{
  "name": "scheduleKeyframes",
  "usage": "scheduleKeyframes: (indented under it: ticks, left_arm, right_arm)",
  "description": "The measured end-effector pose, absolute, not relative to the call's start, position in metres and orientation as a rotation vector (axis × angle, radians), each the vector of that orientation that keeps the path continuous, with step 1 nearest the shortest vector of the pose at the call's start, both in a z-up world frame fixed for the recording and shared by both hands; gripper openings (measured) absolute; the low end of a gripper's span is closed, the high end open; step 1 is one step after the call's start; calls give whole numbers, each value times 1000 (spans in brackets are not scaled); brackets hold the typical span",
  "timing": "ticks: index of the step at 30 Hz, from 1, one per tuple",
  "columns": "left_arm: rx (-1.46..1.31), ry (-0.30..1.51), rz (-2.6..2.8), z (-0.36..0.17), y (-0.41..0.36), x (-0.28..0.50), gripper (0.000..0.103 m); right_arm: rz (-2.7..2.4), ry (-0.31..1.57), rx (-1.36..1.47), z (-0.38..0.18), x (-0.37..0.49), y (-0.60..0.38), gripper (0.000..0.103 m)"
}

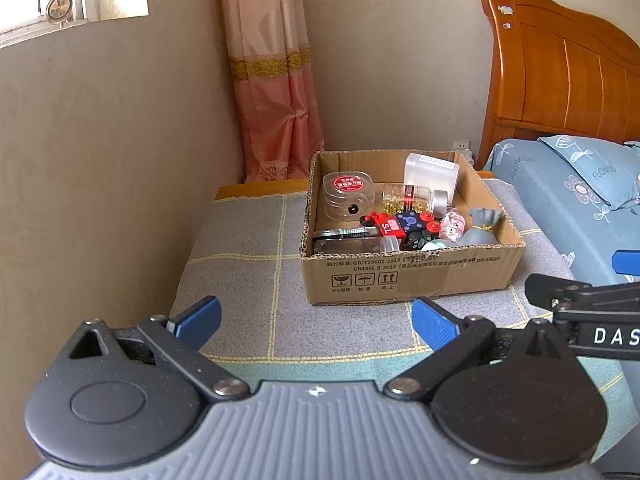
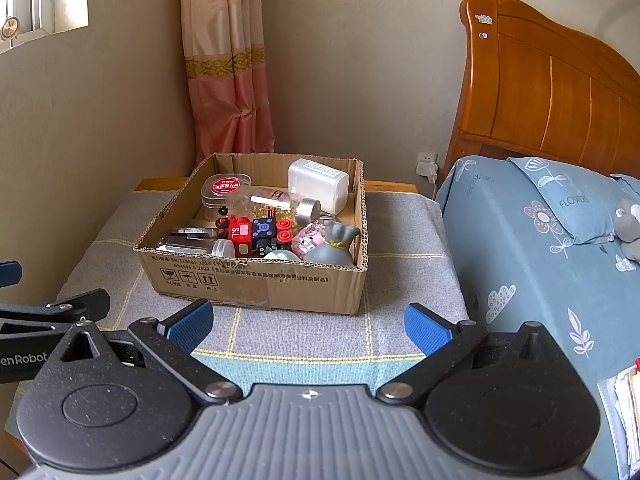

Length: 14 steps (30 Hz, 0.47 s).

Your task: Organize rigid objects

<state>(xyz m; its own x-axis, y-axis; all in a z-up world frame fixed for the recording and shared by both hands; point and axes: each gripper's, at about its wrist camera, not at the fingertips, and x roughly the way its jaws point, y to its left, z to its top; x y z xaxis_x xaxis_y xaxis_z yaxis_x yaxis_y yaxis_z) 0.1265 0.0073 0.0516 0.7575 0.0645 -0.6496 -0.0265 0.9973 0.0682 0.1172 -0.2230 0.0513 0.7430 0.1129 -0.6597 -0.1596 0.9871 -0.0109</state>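
Left wrist view: left gripper [image 1: 316, 320] at lower centre, jaws spread wide, holding nothing; cardboard box [image 1: 408, 276] of small items sits mid-frame on the checked cloth [image 1: 248, 240]. Right wrist view: right gripper [image 2: 308, 326] likewise wide open and empty.

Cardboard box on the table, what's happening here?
Nothing is being handled yet. The left tool and right tool both hang open and empty over the cloth-covered table, just short of the cardboard box. The box already holds a toy train, a grey sack figure, clear jars and a white container.
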Motion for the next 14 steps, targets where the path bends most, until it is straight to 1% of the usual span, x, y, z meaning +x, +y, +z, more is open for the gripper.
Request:
scheduleKeyframes:
  ticks: [14]
  left_arm:
    - [51, 712, 47, 53, 6, 125, 101]
  right_arm:
    - [149, 714, -67, 54, 118, -224, 103]
